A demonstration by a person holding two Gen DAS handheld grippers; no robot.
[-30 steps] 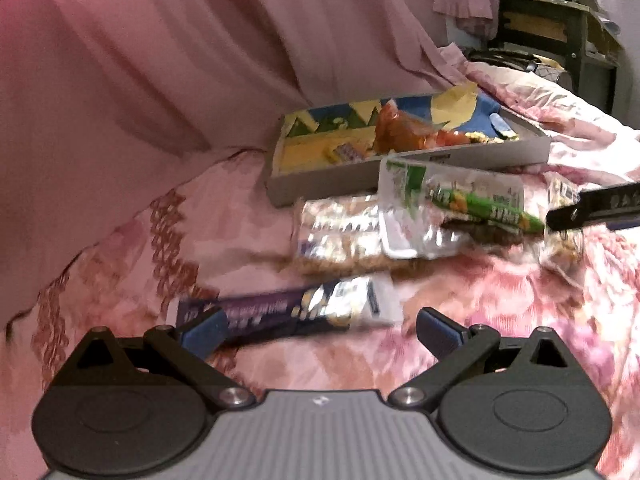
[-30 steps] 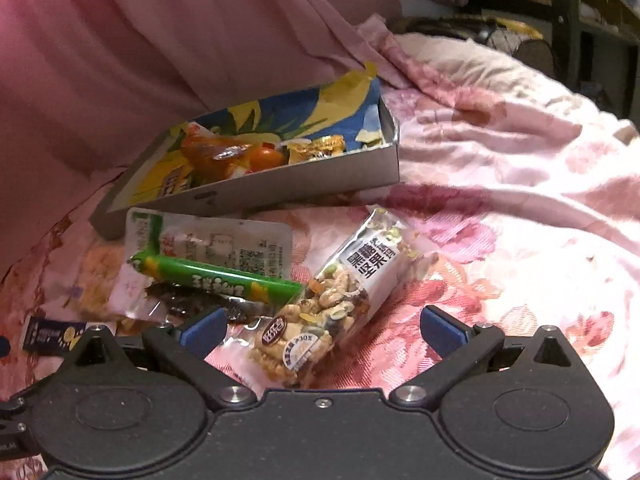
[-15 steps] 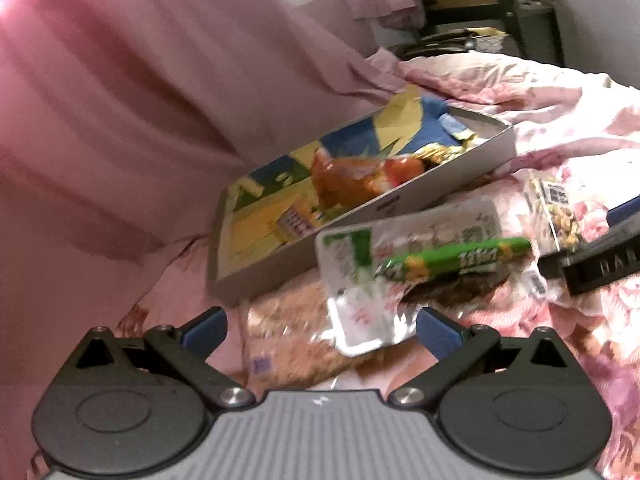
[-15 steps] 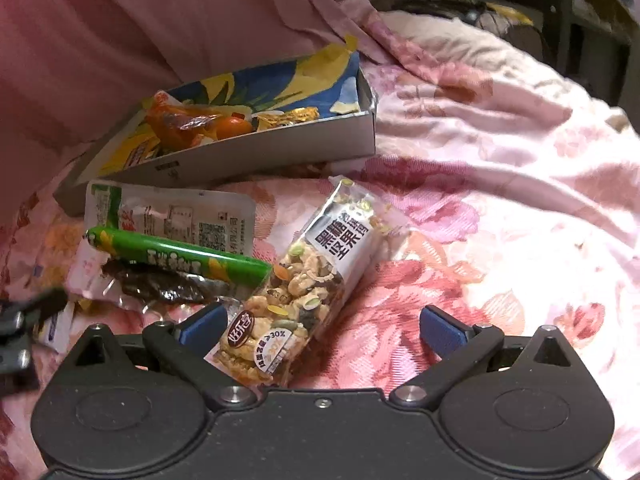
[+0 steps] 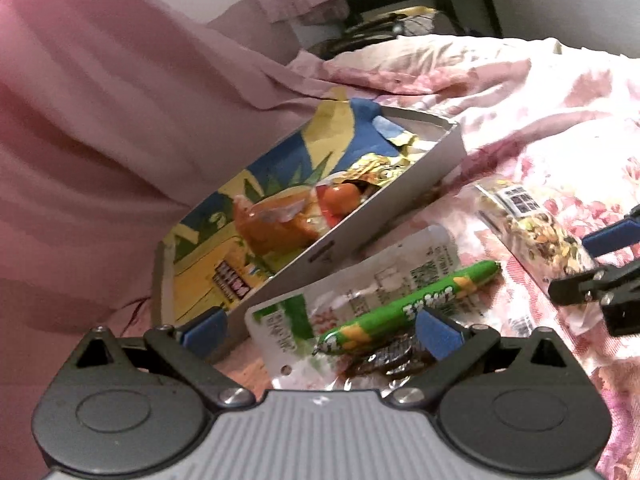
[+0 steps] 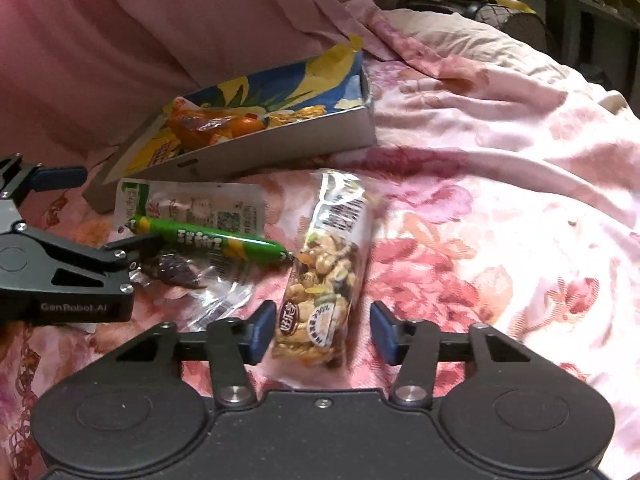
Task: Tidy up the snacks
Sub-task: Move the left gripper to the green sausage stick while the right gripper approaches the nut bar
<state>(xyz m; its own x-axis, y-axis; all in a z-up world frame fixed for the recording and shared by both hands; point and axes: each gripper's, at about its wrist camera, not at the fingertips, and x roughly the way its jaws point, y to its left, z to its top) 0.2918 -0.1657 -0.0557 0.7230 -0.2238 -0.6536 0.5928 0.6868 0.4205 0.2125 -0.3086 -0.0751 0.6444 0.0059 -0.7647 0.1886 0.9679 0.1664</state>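
Snacks lie scattered on the flowered bedspread (image 6: 500,184) in front of a shallow cardboard box (image 6: 280,152) that already holds an orange packet (image 6: 208,128). The right gripper (image 6: 323,332) has just been closing around the near end of the mixed-nut pouch (image 6: 332,264); its left pad looks to be at the wrapper, while a gap shows on the right, so the pouch sits between the jaws but is not yet pinched. The left gripper (image 5: 322,330) stands wide and empty, its fingers straddling the green sausage stick (image 5: 408,308), which rests on a clear white-and-green packet (image 5: 360,300) just beside the box's front wall.

To finish this grasp well, the right hand should, I judge, squeeze until both pads crease the film, biting the filled body and not the flat sealed edge, then lift straight before swinging to the box; a soft pouch held at one end will droop and may drag across the sausage.

The right wrist view shows the pouch's full length and the pad gap, plus the dark wrapper (image 6: 176,270) under the stick. The left wrist view shows deeper into the box, where gold-foil sweets (image 5: 380,164) lie at the far end, and only the tip of the right gripper, too blurred to read its grip.
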